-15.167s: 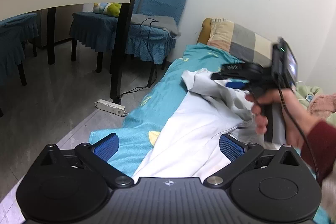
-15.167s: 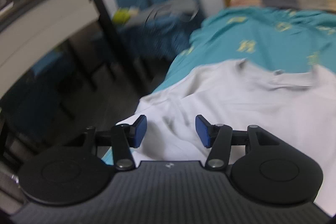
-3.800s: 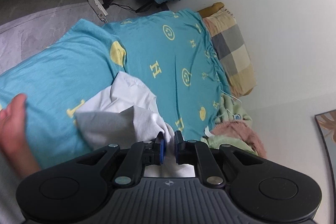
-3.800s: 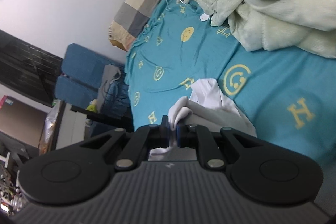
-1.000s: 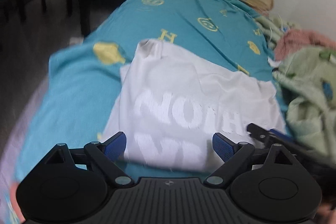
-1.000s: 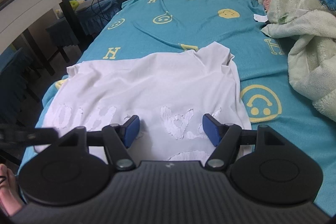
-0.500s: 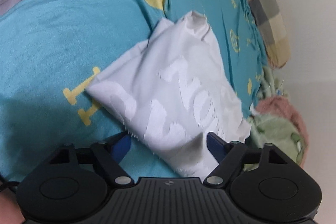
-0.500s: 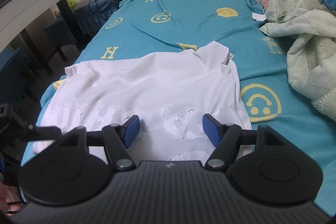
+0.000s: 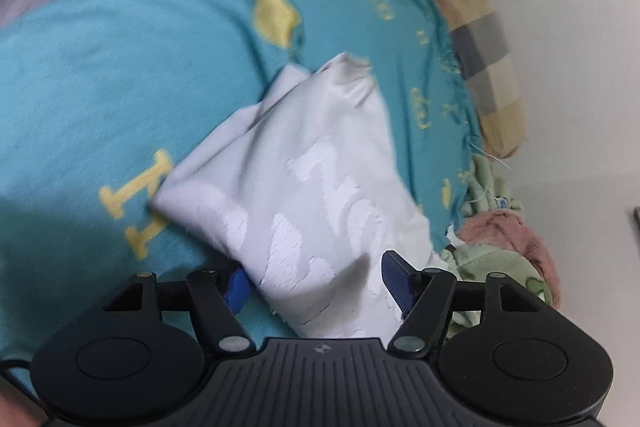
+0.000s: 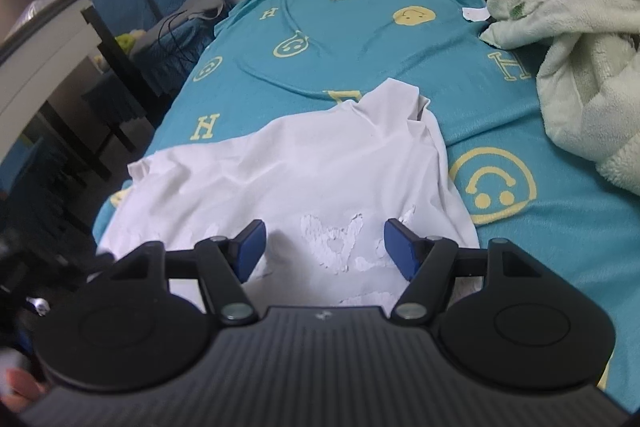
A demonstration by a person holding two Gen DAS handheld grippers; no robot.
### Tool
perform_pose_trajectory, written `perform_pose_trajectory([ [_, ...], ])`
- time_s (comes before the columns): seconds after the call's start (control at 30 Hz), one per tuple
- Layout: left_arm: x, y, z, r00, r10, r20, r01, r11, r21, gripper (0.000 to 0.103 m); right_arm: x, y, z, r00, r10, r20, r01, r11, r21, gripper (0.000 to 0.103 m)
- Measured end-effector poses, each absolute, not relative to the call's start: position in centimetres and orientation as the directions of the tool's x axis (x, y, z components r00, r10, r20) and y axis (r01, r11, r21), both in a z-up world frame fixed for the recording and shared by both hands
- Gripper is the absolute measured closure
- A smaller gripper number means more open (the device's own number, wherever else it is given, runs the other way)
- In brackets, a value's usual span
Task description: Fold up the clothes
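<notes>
Left wrist view: the white T-shirt (image 9: 320,163) lies on the teal bedsheet (image 9: 100,75), near the foot end of the bed, its pale cracked lettering facing up. The left gripper (image 9: 316,283) hovers over the shirt's near edge with both blue pads spread wide — nothing between them is pinched, though cloth runs under the gap. The frame is motion-blurred. The shirt reads as a narrowed, roughly oblong shape with a doubled layer showing along its left side and a bunched lump at the far end, probably the collar or a sleeve. A plaid pillow (image 9: 484,67) sits at the head of the bed.

Right wrist view: the right gripper (image 10: 324,247) also stands open, pads apart above the printed area, gripping nothing. From here the shirt (image 10: 304,171) spreads wide across the sheet, rumpled, with a raised fold at its far right corner and a ragged edge hanging towards the bed's left side. A fleece blanket (image 10: 568,39) is heaped to the right, well apart from the shirt.

Progress, as a judgement: at least one layer is doubled over, but the shape is loose and uneven — not a compact, squared bundle. Further folds and some smoothing appear to remain.
</notes>
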State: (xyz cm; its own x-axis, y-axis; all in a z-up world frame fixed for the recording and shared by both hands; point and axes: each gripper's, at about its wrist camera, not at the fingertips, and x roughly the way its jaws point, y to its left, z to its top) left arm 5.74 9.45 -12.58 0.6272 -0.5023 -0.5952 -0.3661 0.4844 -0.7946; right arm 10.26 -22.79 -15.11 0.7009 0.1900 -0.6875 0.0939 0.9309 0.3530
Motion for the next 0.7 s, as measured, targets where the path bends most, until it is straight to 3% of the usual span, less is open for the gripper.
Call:
perform_pose_trajectory([
  [0.07,6.0,9.4,-13.0,0.619,-0.502,-0.604,-0.384,0.477,-0.791,0.04,10.0,-23.0,-14.7,0.712,0.191,-0.676,0.109,0.92,0.375,0.035],
  [0.2,6.4,9.2,-14.0,0.602,-0.503,-0.62,-0.419,0.462,-0.782,0.055,9.2,-23.5,-12.9,0.749,0.232,-0.621,0.118,0.875,0.47,0.034],
  [0.4,5.8,9.4,-12.8,0.648,-0.502,-0.573,-0.371,0.448,-0.813,0.074,7.0,-22.3,-12.2,0.712,0.53,-0.461,0.066,0.603,0.795,0.034],
  [0.57,5.5,9.2,-11.6,0.672,-0.492,-0.554,-0.329,0.472,-0.818,0.077,6.4,-20.1,-16.3,0.616,0.679,-0.4,0.18,0.372,0.91,0.034],
  [0.7,5.5,9.3,-11.6,0.679,-0.496,-0.54,-0.326,0.455,-0.829,0.079,6.6,-20.2,-19.7,0.619,0.695,-0.365,0.284,0.235,0.929,0.034],
])
